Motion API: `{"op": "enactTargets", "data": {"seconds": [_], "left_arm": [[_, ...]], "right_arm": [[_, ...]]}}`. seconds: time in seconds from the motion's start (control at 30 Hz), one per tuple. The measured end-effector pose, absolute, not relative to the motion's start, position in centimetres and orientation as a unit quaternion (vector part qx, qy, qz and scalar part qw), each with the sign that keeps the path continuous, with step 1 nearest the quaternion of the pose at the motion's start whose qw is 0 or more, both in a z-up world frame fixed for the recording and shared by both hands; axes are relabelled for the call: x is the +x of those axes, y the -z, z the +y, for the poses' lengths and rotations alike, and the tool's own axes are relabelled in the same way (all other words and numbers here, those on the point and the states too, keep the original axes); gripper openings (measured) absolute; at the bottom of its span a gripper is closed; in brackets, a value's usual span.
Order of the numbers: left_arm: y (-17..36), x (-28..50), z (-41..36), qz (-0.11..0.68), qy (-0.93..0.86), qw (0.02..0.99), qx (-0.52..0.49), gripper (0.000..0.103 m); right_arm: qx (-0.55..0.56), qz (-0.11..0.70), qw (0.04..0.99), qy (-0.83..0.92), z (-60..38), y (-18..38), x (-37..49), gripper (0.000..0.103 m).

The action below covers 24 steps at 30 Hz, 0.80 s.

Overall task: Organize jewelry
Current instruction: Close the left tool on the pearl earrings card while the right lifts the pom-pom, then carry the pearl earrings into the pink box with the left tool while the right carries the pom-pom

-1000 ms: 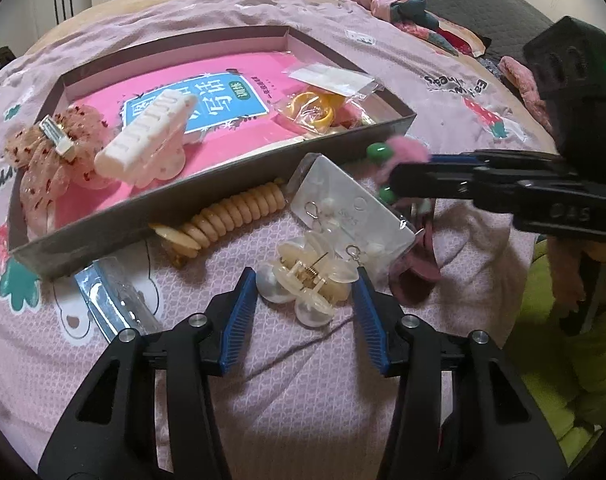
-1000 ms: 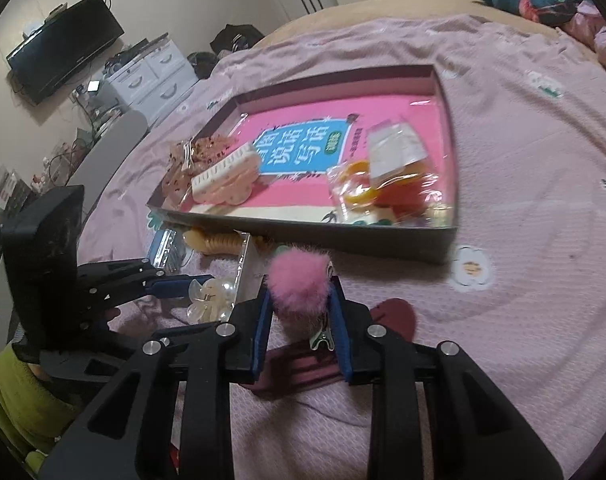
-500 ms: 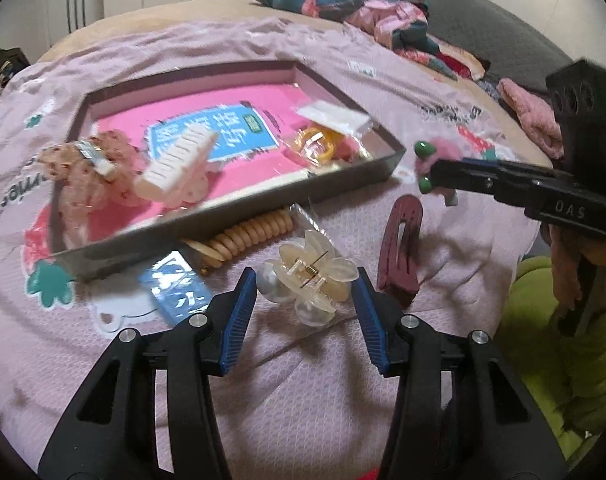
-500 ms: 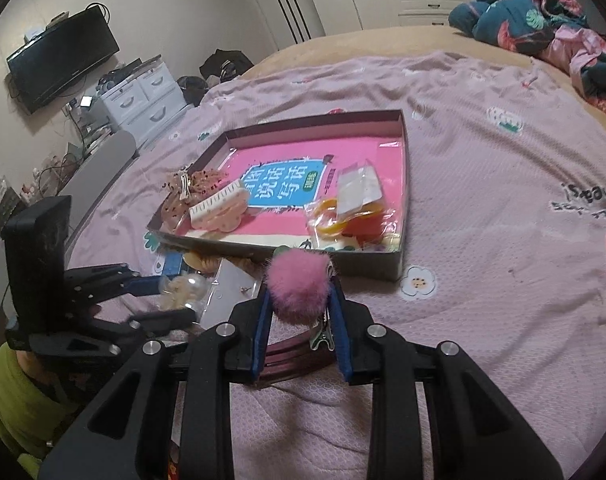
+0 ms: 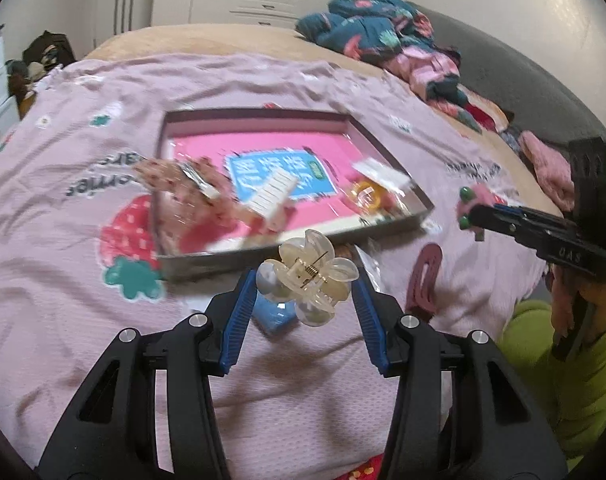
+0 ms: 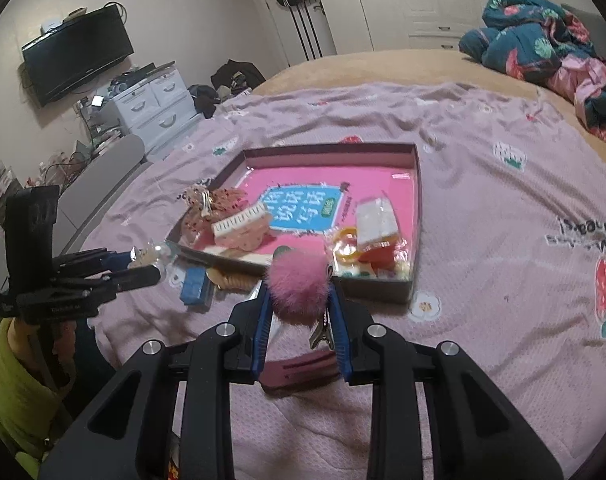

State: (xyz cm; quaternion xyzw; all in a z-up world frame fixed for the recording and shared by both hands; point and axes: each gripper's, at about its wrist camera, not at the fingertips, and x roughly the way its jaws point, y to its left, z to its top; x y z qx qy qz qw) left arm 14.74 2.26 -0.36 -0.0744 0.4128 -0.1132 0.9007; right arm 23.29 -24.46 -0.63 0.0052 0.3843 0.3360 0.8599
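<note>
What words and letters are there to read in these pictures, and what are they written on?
"OAS": on the side of the right claw.
"说话写话": big characters on the blue label inside the tray; the row above them is too blurred to read.
Dark lettering on the blanket: upside down and cut off, not readable.
Small print on the dark red clip: too small to read.

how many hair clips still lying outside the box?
1 certain: the maroon snap clip on the bedspread, right of the left gripper. Other clips are gripper-held or boxed; some may be hidden.
</note>
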Motion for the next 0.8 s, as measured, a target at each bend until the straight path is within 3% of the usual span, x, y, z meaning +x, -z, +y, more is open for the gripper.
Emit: {"op": "enactTargets", "data": {"seconds": [0.8], "left_arm": [[-4.0,19.1,6.6,0.365,0.068,0.922,-0.106,0.04]], "right_arm": [[-0.003,0.317,0.883,-0.346,-21.3,-4.8,27.2,0.026]]}}
